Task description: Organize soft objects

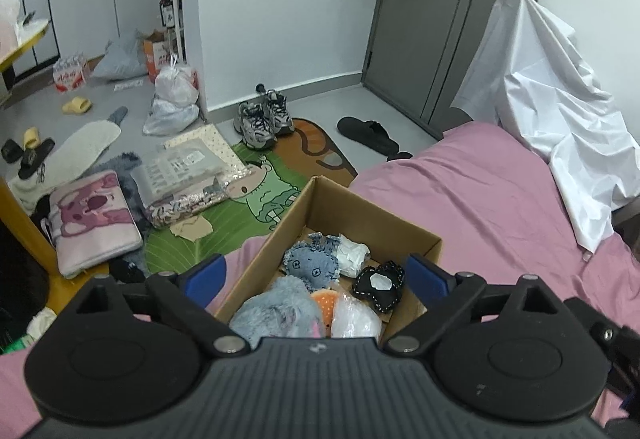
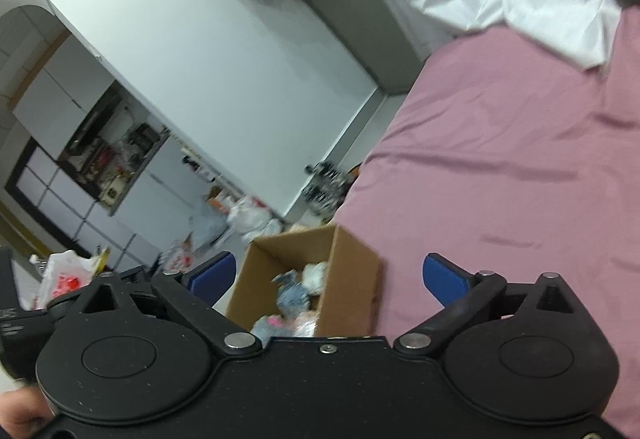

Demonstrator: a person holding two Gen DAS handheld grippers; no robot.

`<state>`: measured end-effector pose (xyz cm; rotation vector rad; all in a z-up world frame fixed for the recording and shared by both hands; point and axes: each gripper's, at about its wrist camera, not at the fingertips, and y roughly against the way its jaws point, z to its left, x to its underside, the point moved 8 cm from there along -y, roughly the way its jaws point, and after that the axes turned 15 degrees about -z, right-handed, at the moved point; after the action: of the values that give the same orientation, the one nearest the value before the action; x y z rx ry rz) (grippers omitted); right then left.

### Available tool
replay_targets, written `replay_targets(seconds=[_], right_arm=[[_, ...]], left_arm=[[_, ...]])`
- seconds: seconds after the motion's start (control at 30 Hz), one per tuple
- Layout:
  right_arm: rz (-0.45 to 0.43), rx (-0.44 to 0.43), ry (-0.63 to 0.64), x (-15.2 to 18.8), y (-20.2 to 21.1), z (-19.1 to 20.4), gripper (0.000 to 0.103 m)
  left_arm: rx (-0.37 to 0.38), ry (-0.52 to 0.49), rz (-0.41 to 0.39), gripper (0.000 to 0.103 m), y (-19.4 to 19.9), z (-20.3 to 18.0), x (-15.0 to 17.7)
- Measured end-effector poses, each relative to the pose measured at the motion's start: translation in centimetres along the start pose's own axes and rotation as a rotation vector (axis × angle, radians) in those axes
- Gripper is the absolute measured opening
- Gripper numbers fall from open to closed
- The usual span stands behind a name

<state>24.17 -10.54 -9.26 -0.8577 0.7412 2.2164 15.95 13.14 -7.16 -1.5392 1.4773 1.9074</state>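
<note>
An open cardboard box (image 1: 292, 215) stands on the pink bed sheet. Inside lie a blue denim stuffed toy (image 1: 310, 263), a white crumpled soft piece (image 1: 352, 253), a black stitched pouch (image 1: 378, 285), a grey-blue plush (image 1: 276, 313) and an orange spotted item (image 1: 326, 305). My left gripper (image 1: 316, 275) hovers above the box, open, blue pads wide apart with nothing held. In the tilted, blurred right wrist view the same box (image 2: 352, 279) lies ahead. My right gripper (image 2: 332, 275) is open and empty above it.
The pink bed (image 1: 480, 191) runs right, with a white cloth (image 1: 552, 111) draped at its far end. On the floor lie a cartoon mat (image 1: 256, 207), a pink cushion (image 1: 92, 219), packaged fabric (image 1: 184, 175), sneakers (image 1: 262, 119), a black sandal (image 1: 368, 135) and plastic bags (image 1: 172, 99).
</note>
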Motion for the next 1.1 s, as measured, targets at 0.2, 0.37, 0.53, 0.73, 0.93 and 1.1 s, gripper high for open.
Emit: replay_targets(seconds=[0.2,0.37,0.53,0.73,0.93,1.1], right_arm=[[-0.03,0.017,0.012,-1.1,2.0,-0.7,0.103],[-0.049,0.031,0.026,-1.7,3.7,-1.5,0.103],[-0.063,0.106,0.09,-2.6,4.8,-2.4,0.103],[-0.104,0.154,0.126,-3.1,6.4,-3.7,0.103],[-0.098,0.18,0.156,-2.8,7.8,-4.4,0.103],[-0.088,0.169,0.179,-2.5,8.7,-3.9,0.103]], left_arm=[[0.046,-0.012,-0.003,0.097,2.6,-0.6,-0.6],[0.064,-0.011,-0.004,0.1,4.3,-1.2,-0.8],[0.107,-0.035,-0.014,0.1,6.0,-2.4,-0.6],[0.138,-0.039,-0.021,0.102,7.4,-3.0,-0.3],[0.155,-0.041,-0.025,0.102,8.3,-3.0,0.3],[0.17,-0.026,-0.009,0.102,8.7,-2.8,1.1]])
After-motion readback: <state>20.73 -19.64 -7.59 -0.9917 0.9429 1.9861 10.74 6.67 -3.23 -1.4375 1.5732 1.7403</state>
